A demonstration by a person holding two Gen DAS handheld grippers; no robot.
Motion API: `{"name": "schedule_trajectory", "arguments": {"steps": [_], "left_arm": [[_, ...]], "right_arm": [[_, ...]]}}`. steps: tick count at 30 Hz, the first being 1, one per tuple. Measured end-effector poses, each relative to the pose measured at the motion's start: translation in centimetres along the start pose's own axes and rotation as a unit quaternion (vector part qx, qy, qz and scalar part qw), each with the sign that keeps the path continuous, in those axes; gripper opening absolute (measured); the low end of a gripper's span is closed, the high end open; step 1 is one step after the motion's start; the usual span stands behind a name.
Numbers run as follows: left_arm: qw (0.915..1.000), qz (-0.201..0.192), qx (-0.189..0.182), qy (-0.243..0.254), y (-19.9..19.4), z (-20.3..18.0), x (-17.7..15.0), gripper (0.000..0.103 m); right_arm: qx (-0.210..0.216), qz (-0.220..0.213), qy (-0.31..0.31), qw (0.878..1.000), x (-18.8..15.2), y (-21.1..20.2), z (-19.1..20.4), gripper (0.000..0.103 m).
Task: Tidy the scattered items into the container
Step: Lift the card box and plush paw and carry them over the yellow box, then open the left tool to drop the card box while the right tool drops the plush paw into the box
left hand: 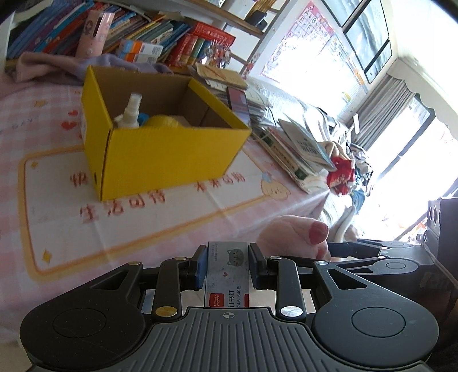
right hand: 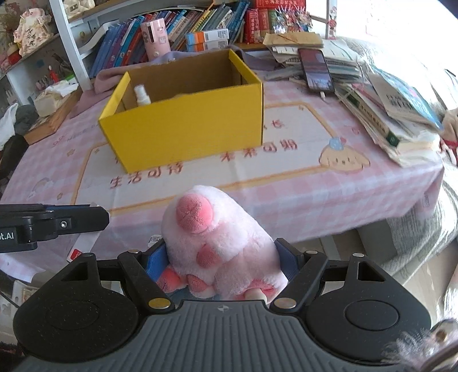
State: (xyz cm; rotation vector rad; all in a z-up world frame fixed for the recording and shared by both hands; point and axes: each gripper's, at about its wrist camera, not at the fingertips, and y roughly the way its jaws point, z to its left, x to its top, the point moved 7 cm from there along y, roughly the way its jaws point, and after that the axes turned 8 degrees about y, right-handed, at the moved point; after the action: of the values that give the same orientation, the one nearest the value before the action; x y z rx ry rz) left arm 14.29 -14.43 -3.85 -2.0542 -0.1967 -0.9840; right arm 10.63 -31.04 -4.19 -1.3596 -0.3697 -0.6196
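A yellow cardboard box [left hand: 169, 157] [right hand: 189, 126] stands open on the pink tablecloth, with a white spray bottle [left hand: 130, 113] [right hand: 142, 96] and a yellow object [left hand: 163, 121] inside. My left gripper [left hand: 227, 266] is shut on a small grey staples box [left hand: 227, 269] with a cat drawing, held above the near part of the table. My right gripper [right hand: 220, 257] is shut on a pink plush paw [right hand: 217, 240], which also shows at the right in the left wrist view as the plush paw [left hand: 297, 231]. The left gripper's finger [right hand: 71, 220] pokes in at the left of the right wrist view.
Stacked books and papers [right hand: 395, 114] and a phone [right hand: 316, 70] lie on the table's right side. A pink cylinder [right hand: 156, 37] and rows of books [right hand: 183, 25] stand behind the box. A table edge [right hand: 343, 226] runs close in front.
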Motion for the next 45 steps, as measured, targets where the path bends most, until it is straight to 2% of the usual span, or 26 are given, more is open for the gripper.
{"name": "schedule_trajectory", "arguments": {"steps": [4,9,13,18,23,26,29,34,39,42,44,45], "left_arm": [[0.9992,-0.021,0.022,0.024,0.7,0.1,3.1,0.028],[0.9947,-0.057,0.067,0.053,1.6,0.6,7.6,0.028],[0.9878,-0.086,0.108,0.072,2.4,0.8,10.8,0.028],[0.9792,-0.102,0.157,0.079,3.1,2.2,14.3,0.028],[0.9767,-0.078,0.194,0.049,5.5,7.1,17.2,0.028],[0.9751,-0.047,0.213,0.04,7.7,10.0,18.3,0.028],[0.9691,-0.012,0.241,0.051,9.9,12.3,18.9,0.028],[0.9639,0.035,0.258,0.057,12.9,13.9,19.1,0.029],[0.9583,0.046,0.278,0.046,14.6,15.1,19.0,0.029],[0.9551,0.038,0.29,0.045,14.5,15.2,19.2,0.04],[0.9547,0.022,0.294,0.044,13.9,15.0,19.5,0.061],[0.9544,0.011,0.295,0.044,13.5,14.8,19.6,0.063]], "right_arm": [[0.019,-0.017,-0.006,1.0,3.7,0.8,-0.4,0.075],[0.044,-0.053,-0.032,0.997,9.3,1.5,-0.3,0.075],[0.072,-0.081,-0.063,0.992,13.9,2.3,-0.1,0.075],[0.102,-0.102,-0.104,0.984,19.1,4.7,0.6,0.075],[0.133,-0.096,-0.15,0.975,22.6,8.8,2.1,0.076],[0.136,-0.085,-0.187,0.969,24.1,12.5,3.6,0.076],[0.13,-0.069,-0.236,0.961,24.8,15.9,5.3,0.076],[0.124,-0.037,-0.294,0.947,25.0,20.0,6.8,0.076],[0.123,-0.013,-0.298,0.947,25.0,22.3,7.1,0.079],[0.13,-0.011,-0.298,0.945,25.1,22.5,7.3,0.083],[0.141,-0.026,-0.298,0.944,25.2,22.0,7.4,0.084],[0.14,-0.031,-0.298,0.944,25.3,21.8,7.3,0.084]]}}
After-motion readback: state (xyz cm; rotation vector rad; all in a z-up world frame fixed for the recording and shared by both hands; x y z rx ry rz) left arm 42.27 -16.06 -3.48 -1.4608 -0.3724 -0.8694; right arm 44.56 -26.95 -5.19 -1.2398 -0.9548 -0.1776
